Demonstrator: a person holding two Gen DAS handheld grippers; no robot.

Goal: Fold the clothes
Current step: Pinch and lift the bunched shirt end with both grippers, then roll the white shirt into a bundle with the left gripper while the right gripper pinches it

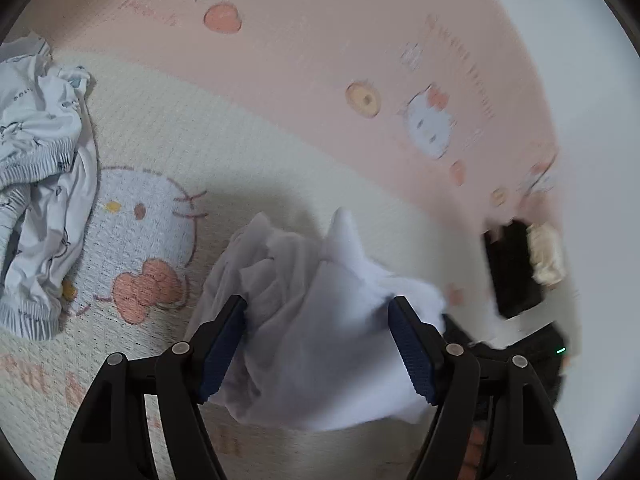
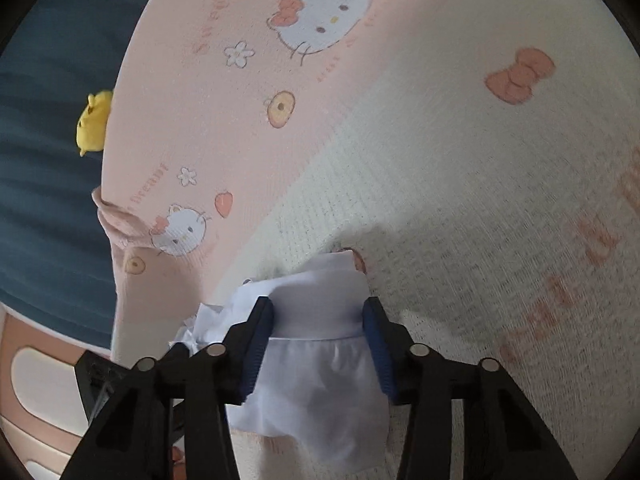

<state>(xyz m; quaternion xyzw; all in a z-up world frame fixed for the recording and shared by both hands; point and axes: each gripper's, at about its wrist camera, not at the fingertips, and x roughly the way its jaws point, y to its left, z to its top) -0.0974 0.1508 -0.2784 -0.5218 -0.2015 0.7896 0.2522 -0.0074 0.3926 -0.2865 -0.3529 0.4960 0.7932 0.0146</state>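
Observation:
A crumpled white garment (image 1: 312, 340) lies bunched on the cream part of a cartoon-cat bedspread (image 1: 280, 152). In the left wrist view my left gripper (image 1: 318, 300) stands open and wide around the bunch, its blue pads (image 1: 222, 348) at either side of the loose cloth. The right wrist view shows the same white garment (image 2: 320, 380), a flat folded band of it filling the gap between the jaws. My right gripper (image 2: 318, 300) is shut on that band, with thin fabric hanging below the pads (image 2: 256, 348).
A second garment, white with a small print (image 1: 36, 160), sits crumpled at the left. A black block with a cream piece (image 1: 516, 268) lies at the bedspread's right edge. A yellow plush toy (image 2: 94, 120) rests on a blue surface (image 2: 48, 184) beyond the pink border (image 2: 192, 120).

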